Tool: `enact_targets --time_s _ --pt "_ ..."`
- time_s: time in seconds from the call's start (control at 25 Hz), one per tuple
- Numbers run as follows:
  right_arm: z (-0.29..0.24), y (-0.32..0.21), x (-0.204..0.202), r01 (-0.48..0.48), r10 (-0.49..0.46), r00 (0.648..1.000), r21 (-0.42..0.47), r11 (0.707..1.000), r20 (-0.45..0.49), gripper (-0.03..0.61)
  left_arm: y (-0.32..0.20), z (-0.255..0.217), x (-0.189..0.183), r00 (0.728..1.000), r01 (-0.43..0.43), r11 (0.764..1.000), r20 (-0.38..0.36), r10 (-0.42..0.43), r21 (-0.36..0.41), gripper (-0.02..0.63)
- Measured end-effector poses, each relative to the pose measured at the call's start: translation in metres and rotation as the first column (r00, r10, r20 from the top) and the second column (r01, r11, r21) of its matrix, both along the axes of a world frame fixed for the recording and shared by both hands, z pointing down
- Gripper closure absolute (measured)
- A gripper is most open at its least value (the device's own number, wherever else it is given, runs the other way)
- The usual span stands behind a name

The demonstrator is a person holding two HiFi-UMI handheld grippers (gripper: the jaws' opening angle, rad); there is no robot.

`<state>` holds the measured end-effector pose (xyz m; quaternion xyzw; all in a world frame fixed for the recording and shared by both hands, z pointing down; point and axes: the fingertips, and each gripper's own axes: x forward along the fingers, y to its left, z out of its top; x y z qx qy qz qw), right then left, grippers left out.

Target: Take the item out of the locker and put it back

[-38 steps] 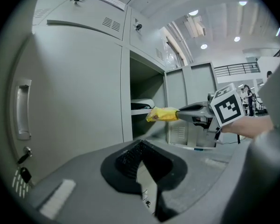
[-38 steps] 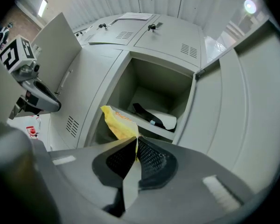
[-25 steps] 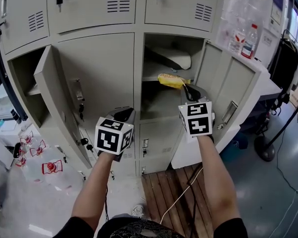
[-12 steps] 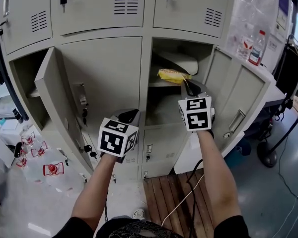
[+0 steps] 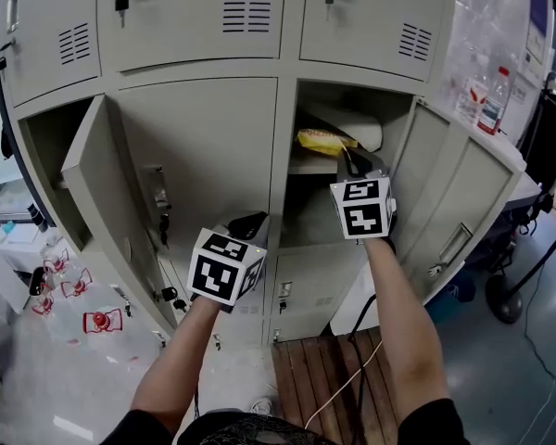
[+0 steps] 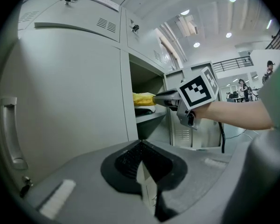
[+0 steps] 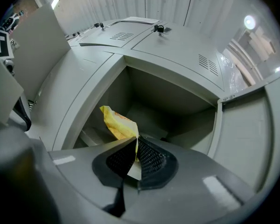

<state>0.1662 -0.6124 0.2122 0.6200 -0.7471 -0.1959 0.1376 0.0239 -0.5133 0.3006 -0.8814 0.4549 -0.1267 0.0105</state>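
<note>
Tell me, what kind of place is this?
Probably a locker area in a big workshop: grey metal lockers, keys in their doors, and lights on a high ceiling.

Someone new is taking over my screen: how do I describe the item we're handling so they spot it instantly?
Find the grey locker bank and, of its two open compartments, the right one. In its upper part the right gripper has its jaws shut on a crinkled yellow packet. It is the only bright yellow thing there; the bundle behind it is white.
</note>
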Motion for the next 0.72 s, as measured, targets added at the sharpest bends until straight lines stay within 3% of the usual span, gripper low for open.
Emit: enact_targets --time_s 0.72 --pt "0.025 -0.055 -0.009 -0.013 0.013 1.000 -0.034 0.999 -0.019 0.549 -0.012 0.002 -0.006 1.000 -0.025 1.000 -0.003 0.025 -0.005 0.612"
